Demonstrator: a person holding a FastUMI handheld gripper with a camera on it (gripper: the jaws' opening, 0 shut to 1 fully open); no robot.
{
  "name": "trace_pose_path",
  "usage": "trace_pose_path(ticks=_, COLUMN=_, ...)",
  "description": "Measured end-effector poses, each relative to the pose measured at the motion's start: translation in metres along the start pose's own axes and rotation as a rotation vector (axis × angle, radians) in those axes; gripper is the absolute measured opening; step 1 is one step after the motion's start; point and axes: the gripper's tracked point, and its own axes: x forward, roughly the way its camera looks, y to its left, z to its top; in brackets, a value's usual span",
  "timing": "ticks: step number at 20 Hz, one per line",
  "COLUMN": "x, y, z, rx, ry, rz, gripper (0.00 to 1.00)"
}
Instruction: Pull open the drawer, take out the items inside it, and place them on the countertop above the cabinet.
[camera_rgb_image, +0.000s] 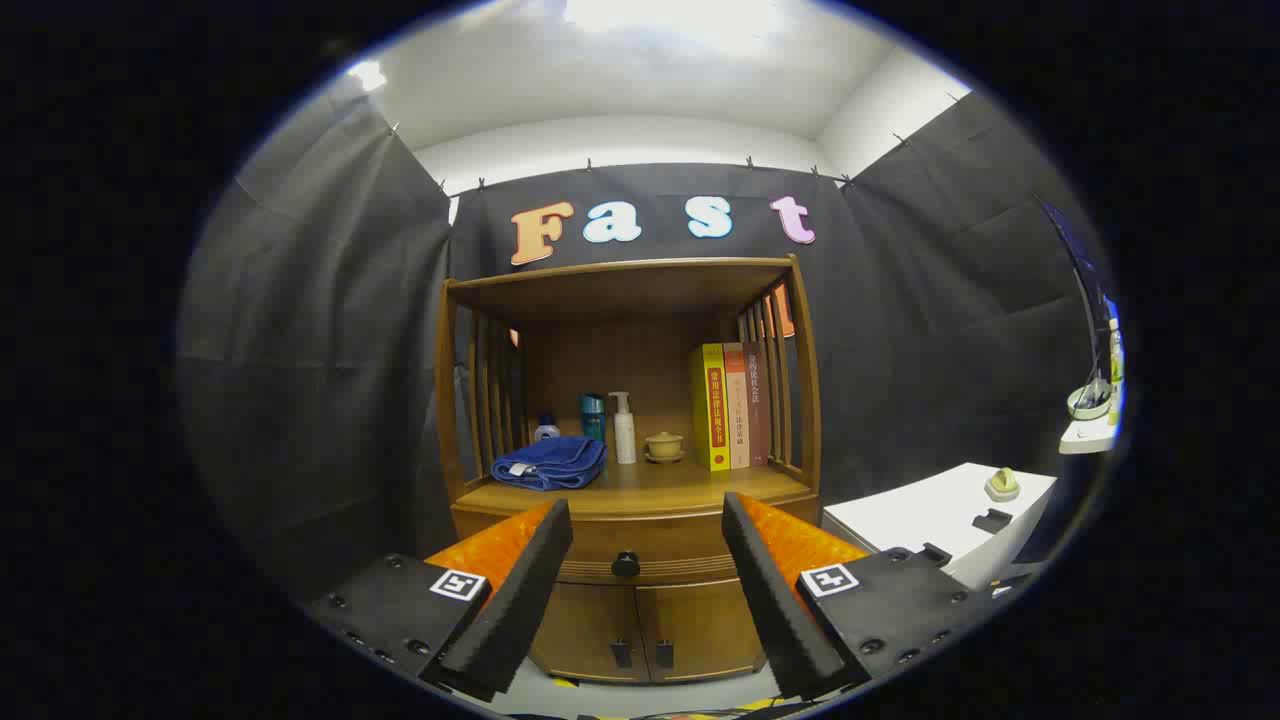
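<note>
A wooden cabinet stands against the booth wall straight ahead. Its drawer sits closed under the countertop, with a dark round knob at its middle. My gripper is open and holds nothing; it hangs some way in front of the cabinet, and the knob shows in the gap between my fingers. On the countertop lie a folded blue towel, a few small bottles, a small cup on a saucer and upright books. What is inside the drawer is hidden.
Below the drawer are two cabinet doors with dark handles. A slatted wooden hutch roofs the countertop. To the right stands a white table with a small object and a dark piece on it.
</note>
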Motion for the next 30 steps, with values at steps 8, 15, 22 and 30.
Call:
trace_pose_path(ticks=8, x=-0.001, y=-0.003, z=0.0, rx=-0.006, ry=0.009, rz=-0.005, gripper=0.98)
trace_pose_path(ticks=15, x=-0.007, y=0.004, z=0.002, rx=-0.021, ry=0.008, rz=0.006, gripper=0.98)
trace_pose_path(ticks=22, x=-0.009, y=0.005, z=0.003, rx=-0.02, ry=0.017, rz=0.005, gripper=0.98)
trace_pose_path(ticks=30, x=-0.01, y=0.006, z=0.001, rx=-0.011, ry=0.016, rz=0.004, gripper=0.99)
